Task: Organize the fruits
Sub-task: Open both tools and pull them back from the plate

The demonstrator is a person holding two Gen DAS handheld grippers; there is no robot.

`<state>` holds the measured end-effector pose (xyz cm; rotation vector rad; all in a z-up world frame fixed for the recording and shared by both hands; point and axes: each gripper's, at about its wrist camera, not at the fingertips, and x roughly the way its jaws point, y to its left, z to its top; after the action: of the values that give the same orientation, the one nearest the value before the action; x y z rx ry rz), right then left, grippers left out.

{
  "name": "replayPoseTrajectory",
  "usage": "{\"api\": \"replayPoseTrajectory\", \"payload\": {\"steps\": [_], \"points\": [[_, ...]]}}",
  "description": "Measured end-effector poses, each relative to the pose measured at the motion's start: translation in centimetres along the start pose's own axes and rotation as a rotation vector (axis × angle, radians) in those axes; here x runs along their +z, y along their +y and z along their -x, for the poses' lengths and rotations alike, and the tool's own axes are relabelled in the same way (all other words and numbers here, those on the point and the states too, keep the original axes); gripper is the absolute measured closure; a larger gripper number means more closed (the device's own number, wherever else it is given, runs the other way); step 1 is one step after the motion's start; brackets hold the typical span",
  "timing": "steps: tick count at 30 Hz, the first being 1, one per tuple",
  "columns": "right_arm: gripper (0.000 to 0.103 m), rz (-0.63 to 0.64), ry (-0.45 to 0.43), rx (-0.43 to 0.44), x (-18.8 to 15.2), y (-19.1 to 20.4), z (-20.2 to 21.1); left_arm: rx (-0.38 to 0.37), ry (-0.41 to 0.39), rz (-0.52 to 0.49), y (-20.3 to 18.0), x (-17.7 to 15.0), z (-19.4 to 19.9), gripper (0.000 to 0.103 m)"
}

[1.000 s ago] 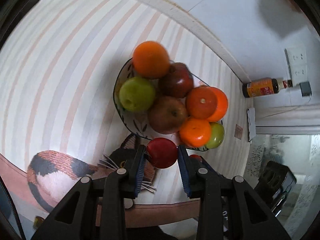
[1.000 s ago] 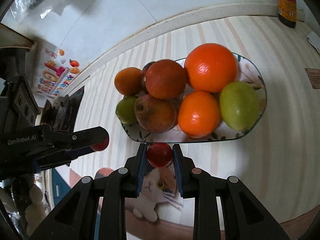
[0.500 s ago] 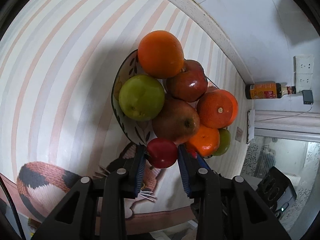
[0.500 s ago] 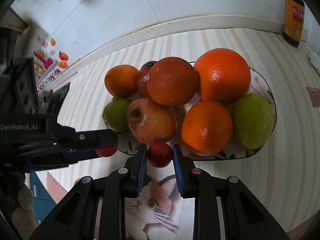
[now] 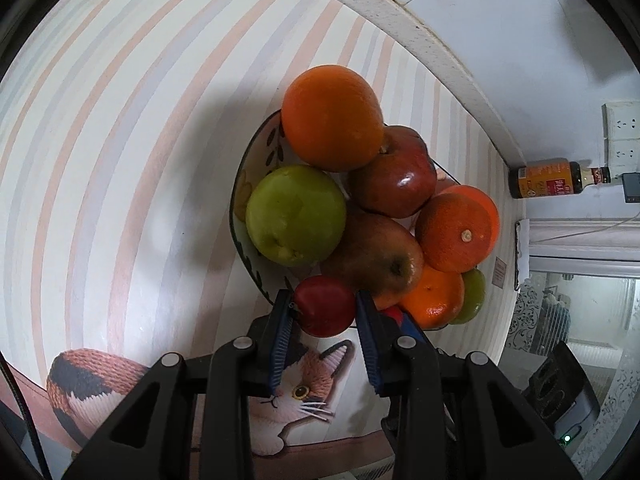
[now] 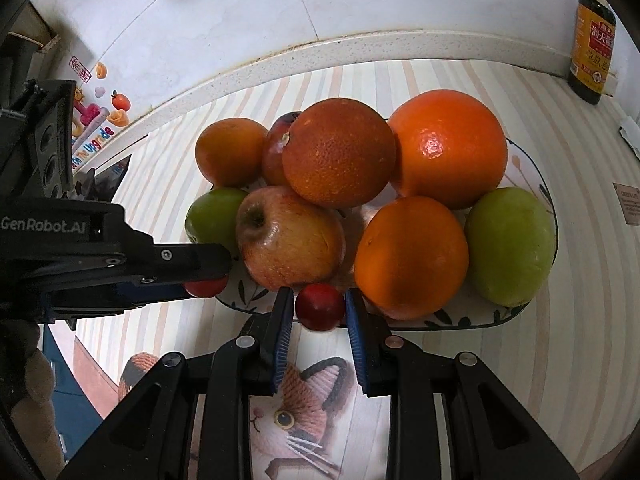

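Red and glossy, a small red fruit (image 5: 325, 306) sits clamped between the blue pads of the left claw (image 5: 324, 312), poised at the near rim of the patterned plate (image 5: 239, 200) with the pile lying directly ahead of it. A second small red fruit (image 6: 320, 306) is in the right claw (image 6: 318, 309), whose jaws have just been easing apart; a sliver of daylight shows on the left pad side, so the grip looks slack, though contact on the other pad cannot be ruled out. Seen from the right, the left claw (image 6: 208, 276) reaches in from the side, both claws crowding the same near edge of the plate, the right one facing the gap between the russet apple (image 6: 290, 238) and an orange (image 6: 411, 257). Beyond rise a green fruit (image 5: 295, 214), a dark red apple (image 5: 394, 172) and the big orange (image 5: 332, 118), stacked high on the striped desk (image 5: 120, 120). Judged from here, any drop must land just forward, over the rim; the heap leaves little room. A sauce bottle (image 6: 593, 40) stands against the far wall.
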<state>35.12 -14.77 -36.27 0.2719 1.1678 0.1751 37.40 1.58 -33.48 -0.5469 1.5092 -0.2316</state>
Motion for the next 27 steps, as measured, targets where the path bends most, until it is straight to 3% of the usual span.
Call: {"api": "replayPoseTrajectory", "payload": {"steps": [6, 11, 14, 16, 18, 22, 27], "points": [[0.049, 0.011, 0.008, 0.019, 0.1, 0.9, 0.2, -0.002, 0.012, 0.052, 0.8, 0.1, 0.0, 0.07], [0.021, 0.015, -0.004, 0.006, -0.1, 1.6, 1.8, 0.03, 0.012, 0.024, 0.3, -0.1, 1.0, 0.065], [0.013, -0.033, 0.013, -0.035, -0.2, 0.7, 3.2, 0.103, -0.015, -0.035, -0.4, -0.7, 2.2, 0.047], [0.009, -0.075, 0.043, -0.085, -0.2, -0.4, 3.9, 0.166, -0.041, -0.091, -0.8, -1.4, 3.2, 0.023], [0.009, -0.098, 0.071, -0.126, -0.4, -1.3, 4.4, 0.24, -0.064, -0.145, -1.0, -2.1, 3.9, 0.015], [0.008, -0.116, 0.092, -0.181, -0.8, -2.3, 5.8, 0.369, -0.108, -0.245, -1.4, -3.9, 5.0, 0.007], [0.007, -0.123, 0.048, -0.209, -1.4, -2.3, 8.7, 0.408, -0.159, -0.317, -2.1, -6.2, 6.6, 0.007]]}}
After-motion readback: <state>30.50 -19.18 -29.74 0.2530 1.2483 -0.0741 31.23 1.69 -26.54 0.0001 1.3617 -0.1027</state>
